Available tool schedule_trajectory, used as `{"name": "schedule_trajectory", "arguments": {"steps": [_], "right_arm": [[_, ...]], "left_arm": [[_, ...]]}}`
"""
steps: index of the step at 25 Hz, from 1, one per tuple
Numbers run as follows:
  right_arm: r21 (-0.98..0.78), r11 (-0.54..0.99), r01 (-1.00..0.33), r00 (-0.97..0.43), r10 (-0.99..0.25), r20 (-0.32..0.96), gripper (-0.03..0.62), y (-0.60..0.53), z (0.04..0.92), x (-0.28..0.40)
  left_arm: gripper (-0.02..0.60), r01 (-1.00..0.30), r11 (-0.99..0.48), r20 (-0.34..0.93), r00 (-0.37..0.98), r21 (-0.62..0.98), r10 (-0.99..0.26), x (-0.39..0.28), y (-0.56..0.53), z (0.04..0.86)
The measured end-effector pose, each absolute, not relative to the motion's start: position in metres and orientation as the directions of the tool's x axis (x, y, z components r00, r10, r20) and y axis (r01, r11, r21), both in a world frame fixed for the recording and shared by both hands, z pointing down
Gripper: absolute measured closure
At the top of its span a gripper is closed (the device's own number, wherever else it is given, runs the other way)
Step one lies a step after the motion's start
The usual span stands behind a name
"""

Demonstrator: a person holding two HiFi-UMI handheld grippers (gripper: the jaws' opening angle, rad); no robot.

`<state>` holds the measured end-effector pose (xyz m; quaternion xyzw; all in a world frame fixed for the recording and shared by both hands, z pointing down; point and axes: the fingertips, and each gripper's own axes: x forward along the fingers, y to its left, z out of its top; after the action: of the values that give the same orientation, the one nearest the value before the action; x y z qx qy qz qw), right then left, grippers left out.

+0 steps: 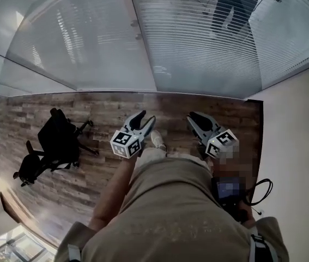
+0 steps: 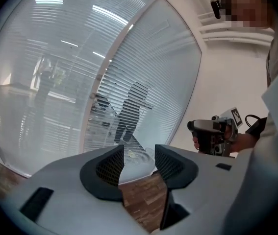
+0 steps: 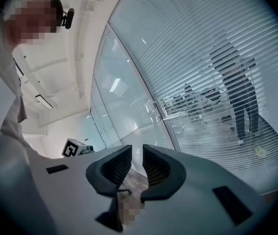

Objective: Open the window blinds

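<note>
Head view shows the blinds (image 1: 198, 42) down over the right-hand glass pane, straight ahead of the person, with a figure (image 1: 233, 7) visible through the slats. Both grippers sit well short of them, over the wood floor (image 1: 110, 105). The left gripper (image 2: 139, 153) has its jaws apart on nothing. The right gripper (image 3: 137, 153) shows a narrower gap, also on nothing. A black chair (image 1: 56, 143) stands at left.

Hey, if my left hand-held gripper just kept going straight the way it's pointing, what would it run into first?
Probably the window blinds, low down near the wooden floor. Nothing nearer shows between the open left hand-held gripper and them, though depth is hard to judge.
</note>
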<state>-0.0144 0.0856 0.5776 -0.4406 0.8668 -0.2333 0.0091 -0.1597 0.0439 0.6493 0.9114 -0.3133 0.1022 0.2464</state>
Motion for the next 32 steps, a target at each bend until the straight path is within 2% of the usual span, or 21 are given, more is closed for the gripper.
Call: {"name": "schedule_trajectory", "arguments": {"steps": [10, 15, 21, 27, 32], "right_arm": [[-0.366, 0.531, -0.764, -0.628, -0.744, 0.229, 0.519, 0.243, 0.589, 0.056], [-0.376, 0.562, -0.737, -0.663, -0.711, 0.236, 0.519, 0.314, 0.600, 0.073], [-0.341, 0.617, -0.709, -0.701, -0.667, 0.251, 0.519, 0.364, 0.603, 0.078], [-0.292, 0.598, -0.747, -0.660, -0.721, 0.212, 0.519, 0.388, 0.581, 0.070], [-0.258, 0.570, -0.780, -0.619, -0.764, 0.183, 0.517, 0.409, 0.570, 0.058]], "left_arm": [[0.371, -0.555, -0.717, 0.331, 0.831, 0.422, -0.448, -0.047, 0.198, 0.652], [0.372, -0.569, -0.705, 0.349, 0.820, 0.423, -0.453, -0.022, 0.276, 0.661], [0.372, -0.633, -0.651, 0.359, 0.774, 0.420, -0.521, -0.029, 0.340, 0.660], [0.371, -0.673, -0.614, 0.368, 0.740, 0.413, -0.563, -0.062, 0.385, 0.654], [0.373, -0.668, -0.639, 0.348, 0.744, 0.380, -0.571, -0.081, 0.405, 0.642]]}}
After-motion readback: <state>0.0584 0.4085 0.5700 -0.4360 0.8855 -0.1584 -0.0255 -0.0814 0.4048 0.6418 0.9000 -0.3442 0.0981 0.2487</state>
